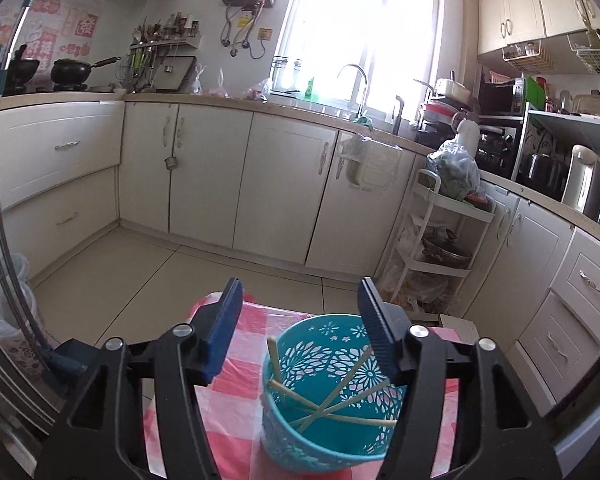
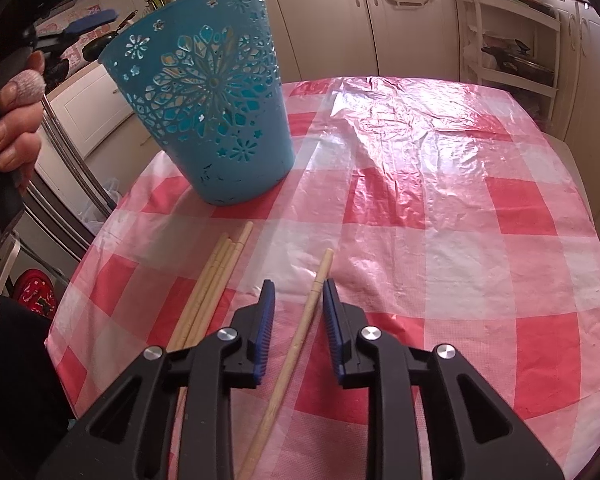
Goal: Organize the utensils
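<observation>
The left claw [image 1: 300, 312] stands wide open and empty above the blue basket [image 2: 204, 96], which sits far left on the checked table [image 2: 440, 200] with chopsticks [image 1: 332, 404] inside. Near it lie three more chopsticks [image 2: 208, 292]. Right of them, the right claw [image 2: 299, 294] straddles a single chopstick [image 2: 296, 344], pads not quite touching it.

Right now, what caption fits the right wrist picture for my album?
Right gripper open around one chopstick on the checked tablecloth, near the blue basket.
</observation>
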A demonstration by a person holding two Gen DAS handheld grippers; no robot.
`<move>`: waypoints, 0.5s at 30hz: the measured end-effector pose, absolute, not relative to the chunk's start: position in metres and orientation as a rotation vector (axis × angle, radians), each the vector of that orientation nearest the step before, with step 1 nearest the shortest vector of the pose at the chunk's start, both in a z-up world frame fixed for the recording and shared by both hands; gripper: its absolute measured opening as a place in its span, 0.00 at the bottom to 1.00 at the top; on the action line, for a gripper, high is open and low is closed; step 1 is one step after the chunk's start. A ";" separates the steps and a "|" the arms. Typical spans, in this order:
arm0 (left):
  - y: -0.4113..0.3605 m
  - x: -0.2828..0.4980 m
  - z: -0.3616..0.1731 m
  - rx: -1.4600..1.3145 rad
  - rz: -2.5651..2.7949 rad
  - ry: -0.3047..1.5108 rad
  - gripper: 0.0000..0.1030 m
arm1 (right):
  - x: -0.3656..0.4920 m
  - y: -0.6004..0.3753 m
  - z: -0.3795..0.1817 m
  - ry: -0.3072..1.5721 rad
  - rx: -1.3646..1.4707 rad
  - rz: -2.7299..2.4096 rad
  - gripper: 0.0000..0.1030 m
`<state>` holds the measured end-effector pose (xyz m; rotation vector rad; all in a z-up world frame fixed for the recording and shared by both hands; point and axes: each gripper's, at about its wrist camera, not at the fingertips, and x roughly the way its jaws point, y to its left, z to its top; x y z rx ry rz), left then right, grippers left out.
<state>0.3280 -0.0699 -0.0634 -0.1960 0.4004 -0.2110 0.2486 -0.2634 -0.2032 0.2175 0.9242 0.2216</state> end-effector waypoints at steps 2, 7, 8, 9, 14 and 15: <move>-0.051 0.315 -0.061 -0.226 -0.190 0.404 0.67 | 0.248 -0.262 -0.203 0.926 0.208 0.214 0.24; -0.005 0.295 -0.064 -0.340 -0.136 0.429 0.79 | 0.249 -0.254 -0.201 0.934 0.139 0.180 0.19; 0.003 0.295 -0.067 -0.362 -0.125 0.441 0.79 | 0.249 -0.250 -0.201 0.935 0.101 0.175 0.16; 0.009 0.297 -0.071 -0.381 -0.115 0.454 0.80 | 0.248 -0.246 -0.200 0.938 0.059 0.182 0.11; 0.027 0.305 -0.081 -0.442 -0.095 0.492 0.80 | 0.246 -0.240 -0.197 0.989 -0.006 0.202 0.10; 0.028 0.305 -0.081 -0.437 -0.096 0.491 0.80 | 0.246 -0.238 -0.197 0.992 -0.018 0.197 0.10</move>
